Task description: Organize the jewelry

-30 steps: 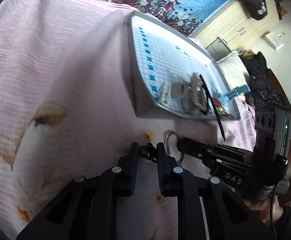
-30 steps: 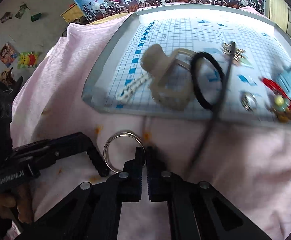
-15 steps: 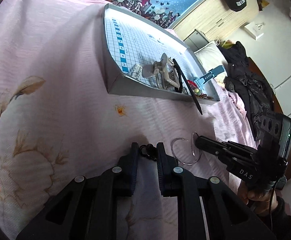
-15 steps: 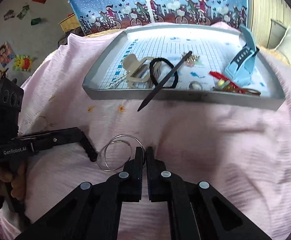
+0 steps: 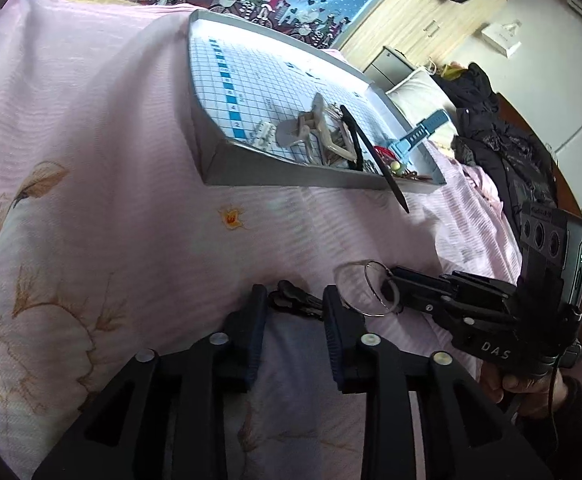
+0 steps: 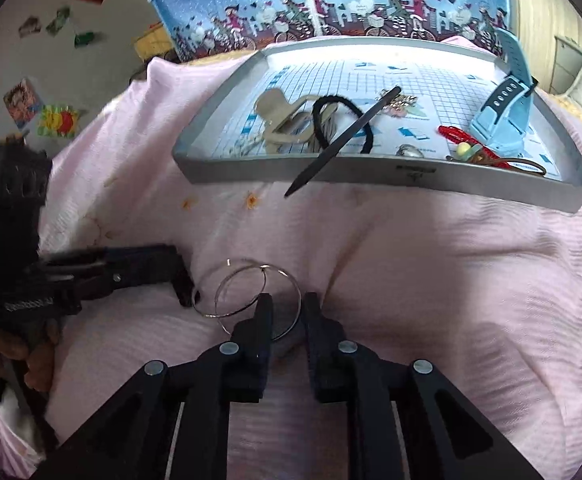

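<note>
Two thin silver hoops lie linked on the pink bedspread, short of the grey tray. My right gripper is open, and the edge of one hoop runs between its fingers. In the left wrist view the hoops ring the right gripper's tip. My left gripper is shut on a small black clasp, just left of the hoops. The tray holds a beige claw clip, a black hair tie, a blue watch strap and a red piece.
A black stick pokes out over the tray's front wall. The tray rests on a soft, wrinkled bedspread. A dark coat and a pillow lie to the right. A hand holds each gripper.
Both grippers have drawn back from the tray toward the near bedspread. The right gripper's fingers, shut on the hoop before, have parted. The left still holds the black clasp.
</note>
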`<state>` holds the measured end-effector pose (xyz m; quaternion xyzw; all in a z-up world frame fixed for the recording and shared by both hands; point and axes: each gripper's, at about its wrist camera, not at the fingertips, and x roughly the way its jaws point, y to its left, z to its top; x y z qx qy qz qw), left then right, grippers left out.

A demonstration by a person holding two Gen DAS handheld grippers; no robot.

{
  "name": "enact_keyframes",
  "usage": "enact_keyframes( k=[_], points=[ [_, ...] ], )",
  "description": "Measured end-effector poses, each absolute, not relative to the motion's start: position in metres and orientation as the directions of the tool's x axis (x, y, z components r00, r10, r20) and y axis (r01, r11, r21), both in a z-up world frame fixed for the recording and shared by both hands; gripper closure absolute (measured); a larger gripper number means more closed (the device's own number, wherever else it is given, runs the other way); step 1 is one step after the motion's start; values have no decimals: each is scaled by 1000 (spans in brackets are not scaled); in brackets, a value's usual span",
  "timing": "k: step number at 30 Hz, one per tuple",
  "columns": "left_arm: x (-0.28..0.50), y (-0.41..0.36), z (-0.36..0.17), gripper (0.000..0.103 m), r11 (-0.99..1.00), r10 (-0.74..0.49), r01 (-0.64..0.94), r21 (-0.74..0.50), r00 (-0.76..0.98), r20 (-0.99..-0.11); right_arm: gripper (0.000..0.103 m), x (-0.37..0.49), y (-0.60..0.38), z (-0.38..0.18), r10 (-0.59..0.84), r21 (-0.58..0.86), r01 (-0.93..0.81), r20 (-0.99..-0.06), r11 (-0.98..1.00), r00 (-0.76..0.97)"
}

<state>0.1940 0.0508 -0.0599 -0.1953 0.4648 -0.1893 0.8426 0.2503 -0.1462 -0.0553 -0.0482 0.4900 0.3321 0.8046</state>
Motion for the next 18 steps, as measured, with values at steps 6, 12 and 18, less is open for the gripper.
enact_keyframes(
  k=[6,12,18],
  points=[
    [195,35,-63,77,897,-434,160,-412,502,-748,88,246,-144,-59,476,231,-589,-826,774,302],
    [195,28,-67,86,911,-406,162,-380,513,-756,88,246,-143,-65,463,231,-586,-841,776,282],
    [194,15,-67,90,917,-399,208,-342,524,-752,91,241,-141,-65,450,193,-597,-835,779,317]
  ],
)
